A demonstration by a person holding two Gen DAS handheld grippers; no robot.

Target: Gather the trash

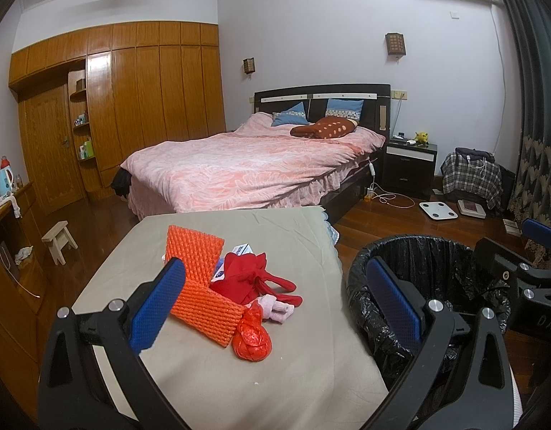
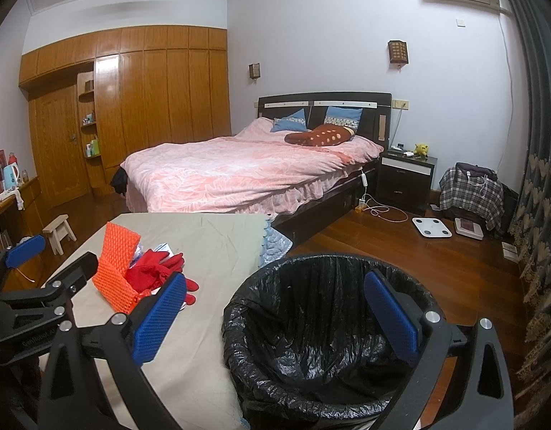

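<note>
Trash sits in a loose pile on the beige-covered table in front of you: two pieces of orange foam netting, a red glove, a knotted orange plastic bag at the near edge of the pile, a pale pink scrap beside it and a small printed box behind. Your left gripper hangs over the pile with its blue pads spread wide and nothing between them. Your right gripper is likewise spread and empty, poised above the bin lined with a black bag, which stands on the wooden floor just right of the table.
</note>
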